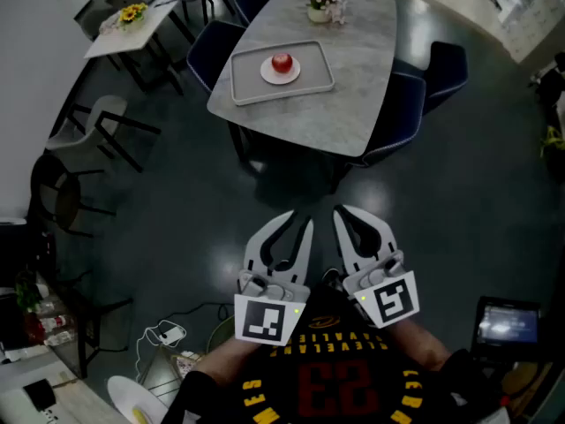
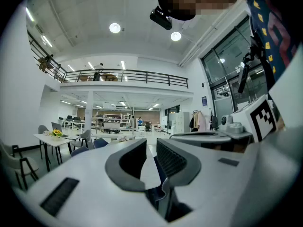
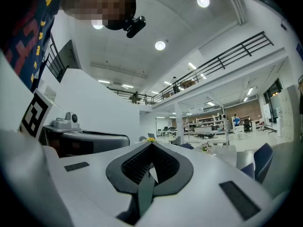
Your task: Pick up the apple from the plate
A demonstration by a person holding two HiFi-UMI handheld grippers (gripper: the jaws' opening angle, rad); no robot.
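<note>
**Task status.** Nothing of the pickup is done. The approach, the grasp and the lift all remain.

1. The person stands well apart from the table (image 1: 353,104) and holds both grippers close to the body, pointing out over the dark floor.
2. The left gripper (image 1: 299,221) has its 2 jaws a narrow slit apart. Only the room beyond shows through the gap, so it holds nothing.
3. The right gripper (image 1: 342,210) has its 2 jaws brought together, with the tips meeting at a point. Nothing is caught between the pads.
4. Neither gripper is near the target. Judged from this, the person must first close on the table, and whichever gripper is chosen needs its jaws spread much wider.

**Target location.** The apple (image 1: 282,62) rests on a small white plate (image 1: 267,72). The plate stands inside a grey rimmed tray (image 1: 247,88) at the table end nearer the person. A small vase of flowers (image 1: 322,0) stands at the far end, well clear of the tray.

**Target appearance.** The apple is red, round and sits roughly centred on the plate. A paler patch shows on top. It is too small in view to show a stem or surface detail. Its rounded, smooth shape probably calls for a grip across the widest part.
</note>
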